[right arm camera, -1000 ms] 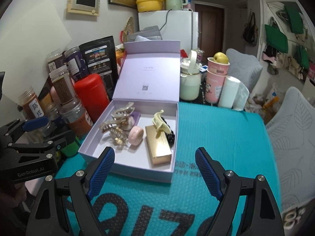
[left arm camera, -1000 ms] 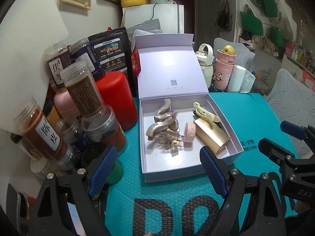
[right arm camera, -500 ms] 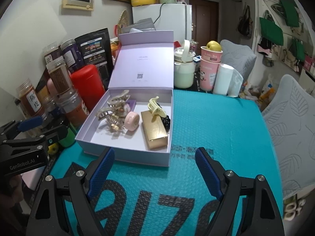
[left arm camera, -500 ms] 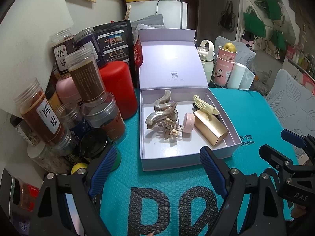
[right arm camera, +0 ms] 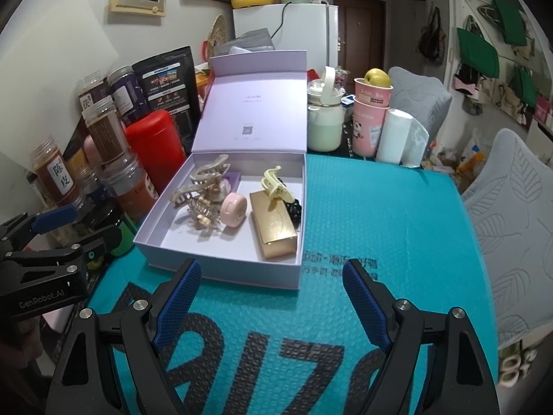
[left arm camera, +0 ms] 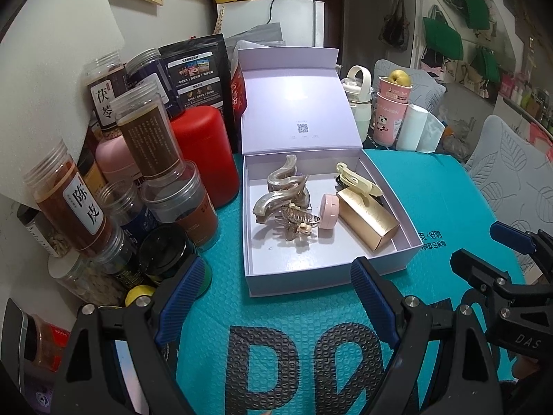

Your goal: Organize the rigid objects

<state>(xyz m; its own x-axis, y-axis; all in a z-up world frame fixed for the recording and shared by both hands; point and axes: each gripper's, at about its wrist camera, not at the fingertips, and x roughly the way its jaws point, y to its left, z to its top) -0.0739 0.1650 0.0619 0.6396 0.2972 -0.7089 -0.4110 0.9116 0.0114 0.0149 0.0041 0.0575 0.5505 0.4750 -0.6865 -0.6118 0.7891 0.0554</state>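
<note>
A cluttered home corner with a white fridge (right arm camera: pixel 304 34) at the back frames a tabletop (right arm camera: pixel 380 214) covered by a teal bubble mailer with black lettering. On it, toward the left, sits a lilac gift box (left arm camera: pixel 404 221) with its hinged lid (left arm camera: pixel 297 103) standing upright behind the tray. Along the box's left side crowd a red canister (left arm camera: pixel 204 152), a black pouch (left arm camera: pixel 197 76) and clear plastic jars (left arm camera: pixel 148 138); behind its right corner stand a pale green kettle (right arm camera: pixel 325 117), stacked pink cups (right arm camera: pixel 371 114) with a yellow fruit on top, and a white roll (right arm camera: pixel 392 135).

Inside the box lie a gold rectangular case (left arm camera: pixel 368 221) by the right wall, with a cream hair clip (left arm camera: pixel 356 180) resting over its far end, a round pink compact (left arm camera: pixel 328 211) standing on edge just left of the case, and a heap of beige and clear claw clips (left arm camera: pixel 283 200) left of that.

The left tool (left arm camera: pixel 273 290) and the right tool (right arm camera: pixel 268 294) both hover short of the box's near wall, jaws spread wide with nothing between them.
</note>
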